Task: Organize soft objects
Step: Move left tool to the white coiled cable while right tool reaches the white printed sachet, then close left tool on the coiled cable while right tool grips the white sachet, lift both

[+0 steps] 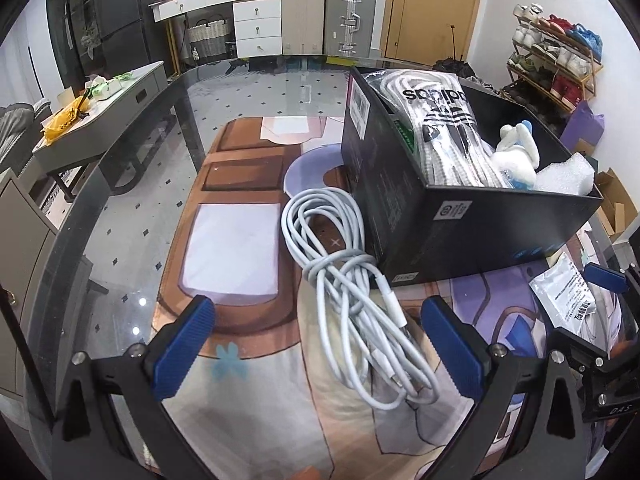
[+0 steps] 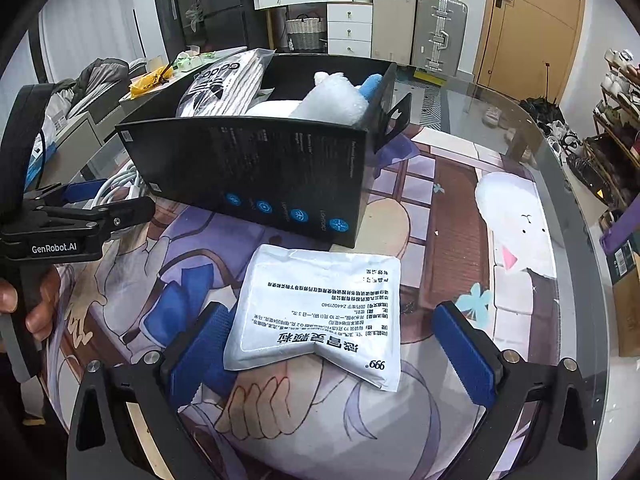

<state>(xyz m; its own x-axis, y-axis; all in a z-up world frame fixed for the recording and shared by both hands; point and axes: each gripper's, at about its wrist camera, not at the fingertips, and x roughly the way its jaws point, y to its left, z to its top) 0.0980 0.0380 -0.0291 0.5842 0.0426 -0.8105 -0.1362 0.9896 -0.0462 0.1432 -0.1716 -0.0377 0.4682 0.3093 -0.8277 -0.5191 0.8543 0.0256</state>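
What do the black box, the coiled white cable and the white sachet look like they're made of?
Black box: looks like matte printed cardboard, with thin folded walls and stuck-on labels.
Coiled white cable: probably smooth rubbery plastic sheathing, with a soft sheen and limp loops.
White sachet: seemingly plastic or foil film, glossy, crinkled, with sealed flat edges.

We note the cable bundle [image 1: 352, 296] lying on the bench [image 1: 132, 216], left of the box [image 1: 404, 184]; the sachet [image 2: 320, 312] lies before the box.
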